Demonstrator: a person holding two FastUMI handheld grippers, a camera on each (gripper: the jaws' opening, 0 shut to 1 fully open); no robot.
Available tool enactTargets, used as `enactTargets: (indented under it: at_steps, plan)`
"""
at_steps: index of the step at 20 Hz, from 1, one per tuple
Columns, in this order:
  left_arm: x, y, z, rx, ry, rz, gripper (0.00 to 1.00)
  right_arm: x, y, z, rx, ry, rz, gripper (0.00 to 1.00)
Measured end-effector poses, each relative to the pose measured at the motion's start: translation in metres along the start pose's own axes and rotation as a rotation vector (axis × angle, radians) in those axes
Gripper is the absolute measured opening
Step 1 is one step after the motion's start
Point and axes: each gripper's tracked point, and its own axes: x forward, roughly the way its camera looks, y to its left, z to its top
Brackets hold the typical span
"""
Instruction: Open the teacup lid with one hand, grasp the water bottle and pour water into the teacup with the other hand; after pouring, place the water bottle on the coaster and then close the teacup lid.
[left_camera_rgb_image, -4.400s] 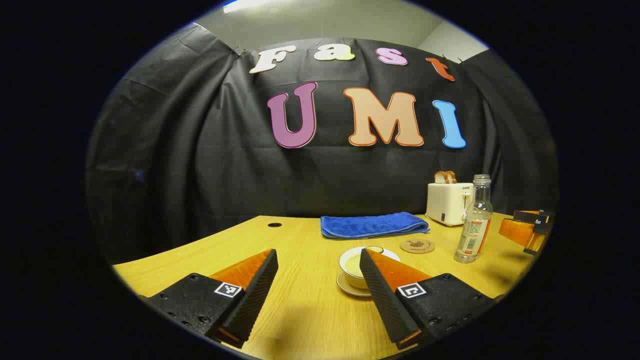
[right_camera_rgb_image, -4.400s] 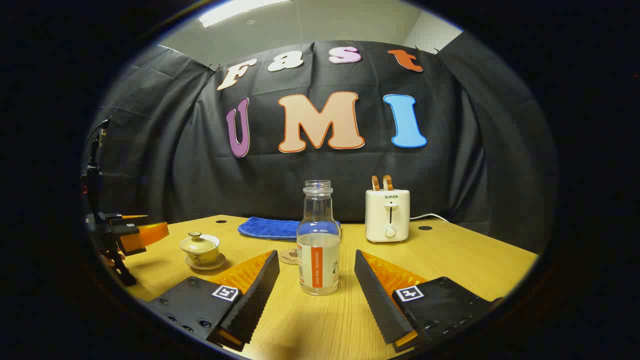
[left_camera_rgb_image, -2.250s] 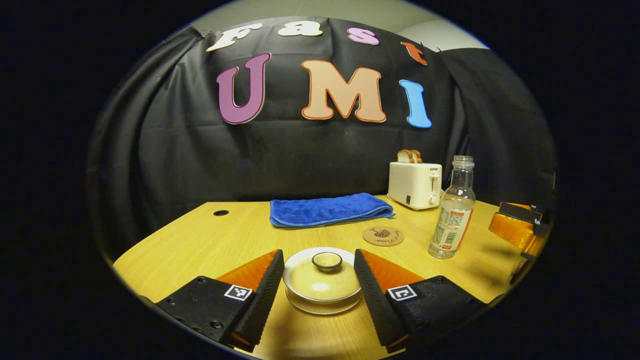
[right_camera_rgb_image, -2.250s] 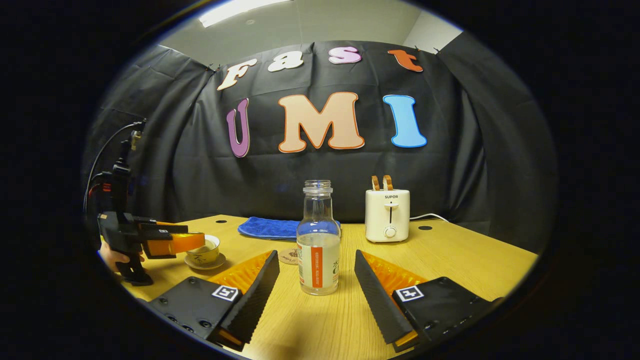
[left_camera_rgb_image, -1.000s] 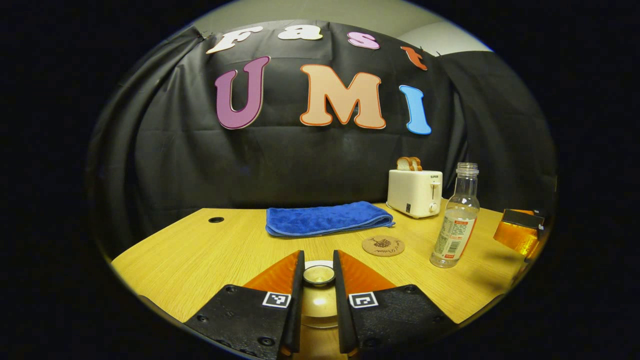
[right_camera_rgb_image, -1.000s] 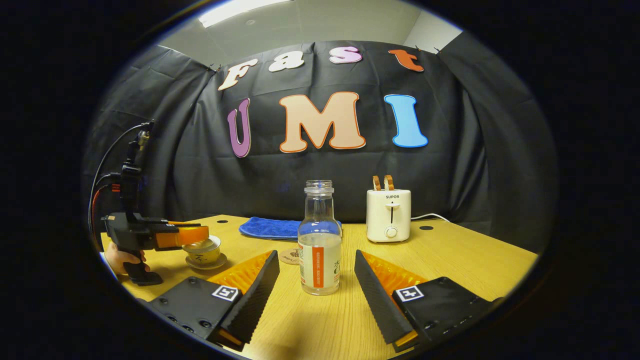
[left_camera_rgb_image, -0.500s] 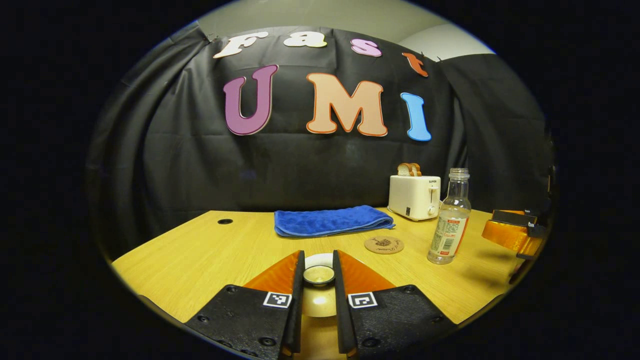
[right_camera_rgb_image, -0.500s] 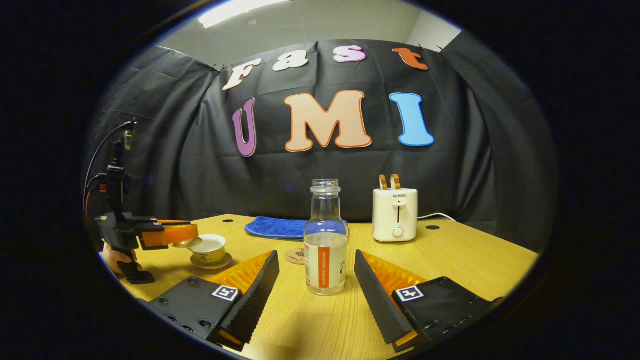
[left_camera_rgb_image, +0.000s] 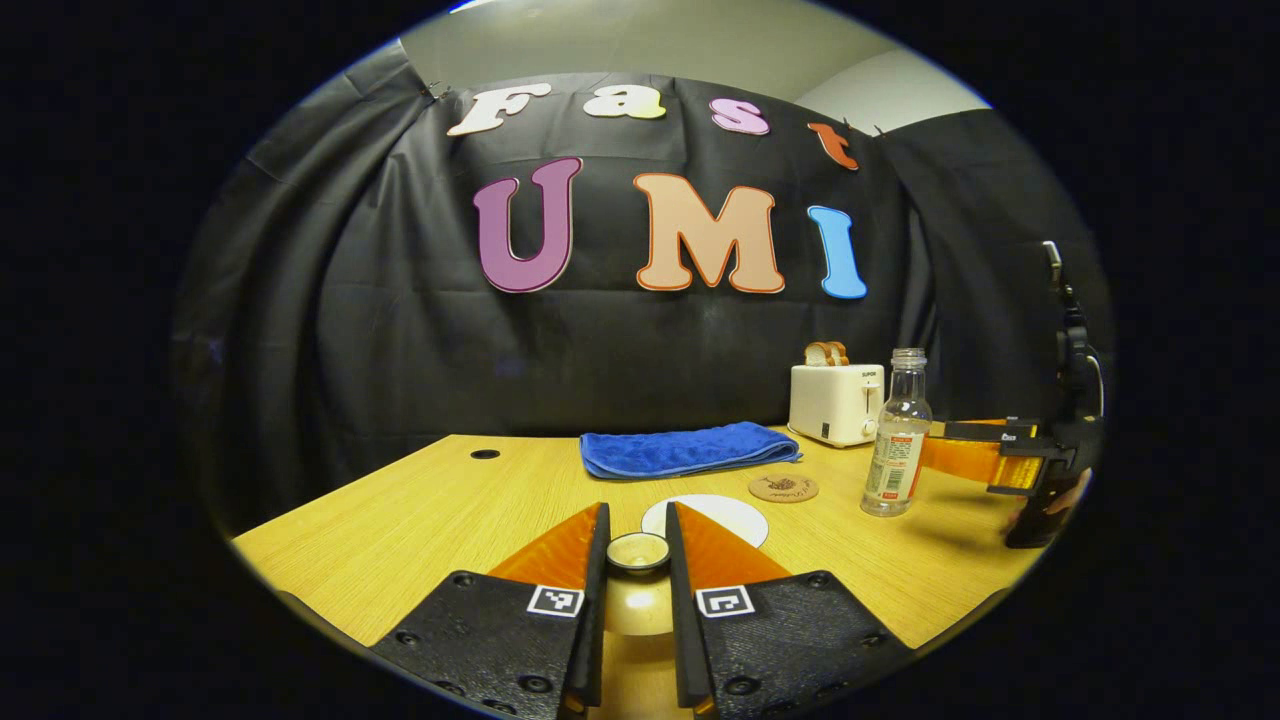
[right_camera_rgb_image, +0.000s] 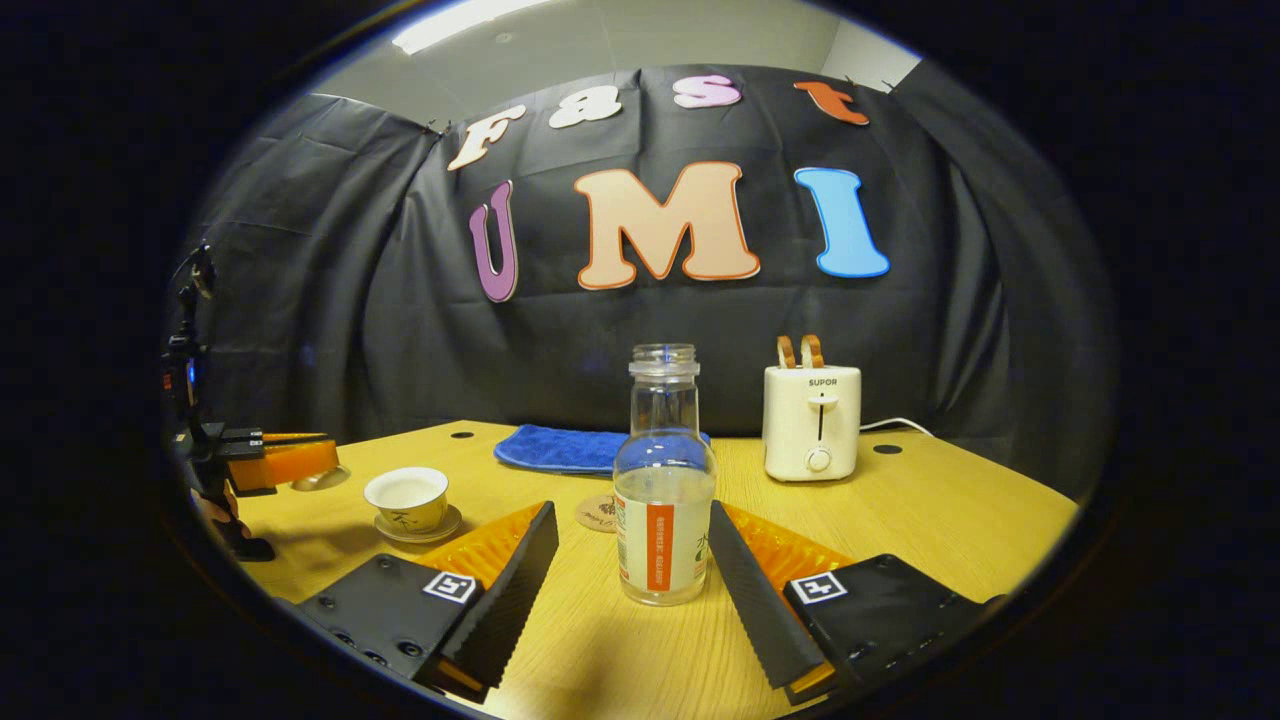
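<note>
My left gripper is shut on the knob of the cream teacup lid, held above the table. Just beyond its fingertips sits the uncovered teacup. In the right gripper view that teacup stands on its saucer at the left, with the left gripper and the lid to its left, clear of the rim. My right gripper is open around the clear, capless water bottle, which stands upright close to the right finger. The round coaster lies between cup and bottle.
A folded blue towel lies at the back of the yellow wooden table. A white toaster with bread in it stands at the back right, its cord trailing off. In the left gripper view, the right gripper and a hand are at the far right.
My left gripper closed on the lid knob, lifted the lid off the teacup and carried it to the left. My right gripper moved forward, so the bottle now stands between its fingers.
</note>
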Motion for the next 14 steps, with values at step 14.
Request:
enactTargets:
  at_steps: [14]
  plan:
    - [-0.005,0.007,0.000,-0.002,0.002,-0.007,0.26,0.053,-0.011,-0.029,0.043,0.202,-0.050,0.99]
